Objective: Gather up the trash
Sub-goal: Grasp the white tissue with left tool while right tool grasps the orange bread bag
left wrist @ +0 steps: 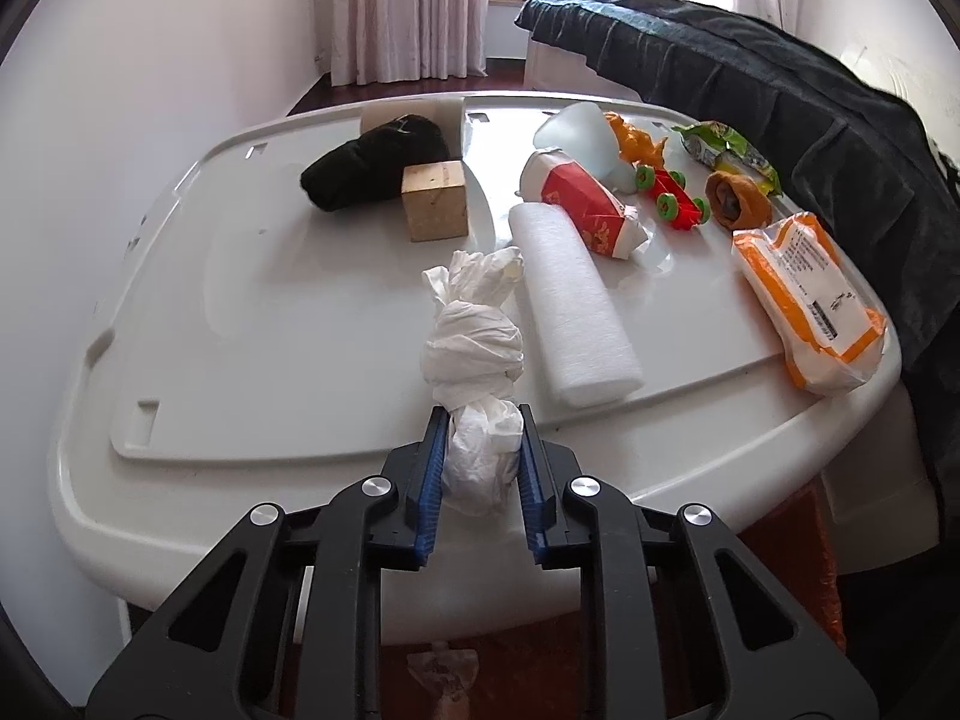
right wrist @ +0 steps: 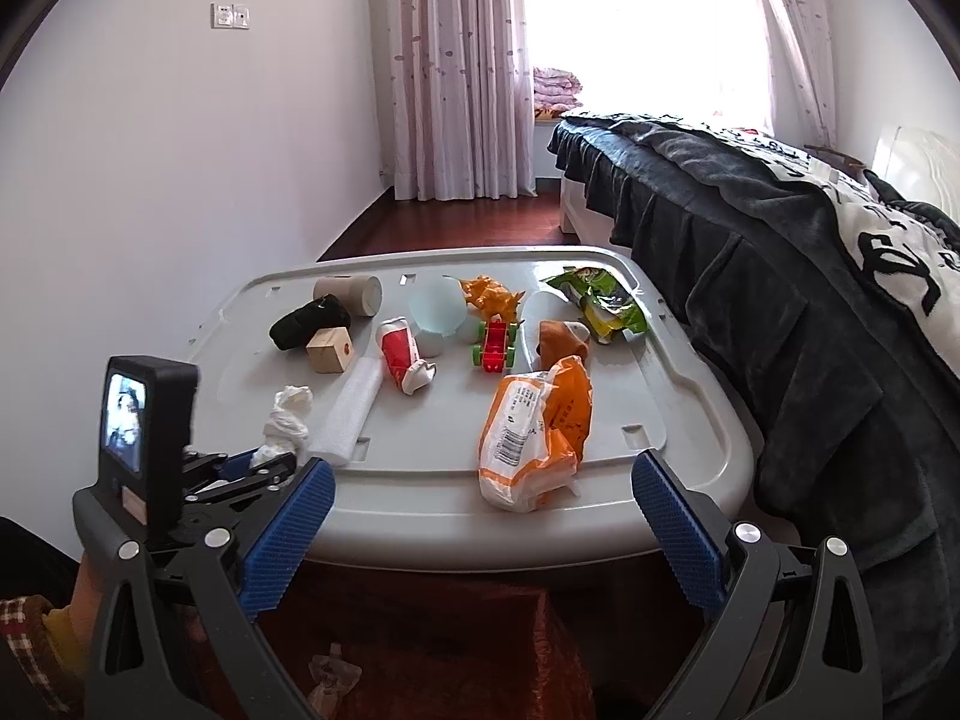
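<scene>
The left tongs [left wrist: 483,450] are closed on the near tail of a twisted white tissue wad [left wrist: 474,354], the blue pads pinching only that lower end while the knotted body and the far end lie forward on the counter [left wrist: 270,312]. From the right wrist view the same wad [right wrist: 288,420] sits at the near left edge of the counter, with the left tongs [right wrist: 264,462] reaching in beside it. The right tongs [right wrist: 480,516] hang wide open and hold nothing, just short of the counter's front edge, with the orange-and-white wrapper [right wrist: 534,432] lying ahead of them.

The grip is on a loose end, so the step is best done by lifting straight up and slowly, letting the wad's weight settle before it is carried off; a quick pull may tear or slip the tissue. The foam roll [left wrist: 570,306] lies just beside the wad on its right, perhaps touching, so the lift should lean slightly left to avoid dragging it. The wooden block [left wrist: 435,198] and the black cloth bundle [left wrist: 375,159] sit farther back and are out of the path. No bin shows in either view. The orange-and-white wrapper looks like the natural next pickup for the free right tongs.
</scene>
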`<state>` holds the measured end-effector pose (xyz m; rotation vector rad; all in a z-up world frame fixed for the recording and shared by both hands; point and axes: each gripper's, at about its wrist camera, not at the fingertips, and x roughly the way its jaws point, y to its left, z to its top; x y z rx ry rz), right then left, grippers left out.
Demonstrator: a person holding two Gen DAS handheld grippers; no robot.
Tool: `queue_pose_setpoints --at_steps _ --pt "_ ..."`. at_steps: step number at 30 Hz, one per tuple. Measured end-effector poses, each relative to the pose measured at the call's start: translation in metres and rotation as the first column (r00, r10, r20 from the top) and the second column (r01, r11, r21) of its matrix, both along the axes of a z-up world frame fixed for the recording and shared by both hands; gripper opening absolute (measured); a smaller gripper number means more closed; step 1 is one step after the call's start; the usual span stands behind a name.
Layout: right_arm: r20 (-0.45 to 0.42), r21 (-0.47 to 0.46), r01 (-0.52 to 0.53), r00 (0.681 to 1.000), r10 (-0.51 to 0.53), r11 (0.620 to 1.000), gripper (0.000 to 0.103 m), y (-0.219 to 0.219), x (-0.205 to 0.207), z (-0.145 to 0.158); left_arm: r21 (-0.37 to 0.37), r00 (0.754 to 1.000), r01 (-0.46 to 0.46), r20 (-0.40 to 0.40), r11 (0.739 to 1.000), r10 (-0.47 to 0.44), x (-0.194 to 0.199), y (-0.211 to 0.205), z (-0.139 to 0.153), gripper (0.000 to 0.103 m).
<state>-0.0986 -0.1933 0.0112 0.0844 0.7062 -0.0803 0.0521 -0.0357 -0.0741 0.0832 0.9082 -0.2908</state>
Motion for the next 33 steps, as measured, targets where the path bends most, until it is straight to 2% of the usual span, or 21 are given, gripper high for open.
queue_pose_setpoints --at_steps 6,12,16,22,24,25,27,30,33 --pt "-0.047 -0.002 0.052 0.998 -0.052 0.999 0.098 -0.016 0.024 -0.011 -0.052 0.999 -0.043 0.023 0.998 0.044 -0.019 0.019 0.021 0.021" --pt "-0.071 -0.086 0.083 0.993 -0.089 0.993 0.098 -0.017 0.082 -0.033 -0.084 0.994 -0.031 0.099 0.996 0.039 -0.038 0.026 0.048 0.022" --pt "-0.143 -0.104 0.086 0.985 -0.1 0.991 0.098 -0.016 0.117 -0.062 -0.104 0.993 -0.026 0.11 0.994 0.038 -0.039 0.028 0.052 0.022" --pt "-0.217 -0.121 0.085 0.97 -0.11 0.989 0.096 -0.018 0.14 -0.093 -0.11 0.995 -0.025 0.098 0.994 0.035 -0.037 0.029 0.048 0.022" --pt "-0.23 -0.123 0.069 0.968 -0.096 0.99 0.086 -0.018 0.141 -0.098 -0.114 0.995 -0.026 0.091 0.993 0.036 -0.037 0.028 0.047 0.022" --pt "-0.234 -0.12 0.055 0.969 -0.082 0.991 0.07 -0.017 0.141 -0.099 -0.114 0.995 -0.025 0.089 0.993 0.036 -0.037 0.029 0.047 0.022" --pt "-0.227 -0.121 0.04 0.972 -0.067 0.992 0.054 -0.015 0.139 -0.098 -0.113 0.996 -0.024 0.083 0.993 0.033 -0.037 0.027 0.046 0.022" --pt "-0.225 -0.103 0.024 0.973 -0.046 0.994 0.043 -0.012 0.136 -0.092 -0.119 0.997 -0.021 0.075 0.993 0.03 -0.038 0.026 0.045 0.022" --pt "-0.208 -0.068 0.01 0.978 -0.024 0.998 0.041 -0.009 0.128 -0.081 -0.115 0.996 -0.014 0.082 0.993 0.023 -0.041 0.025 0.049 0.022"
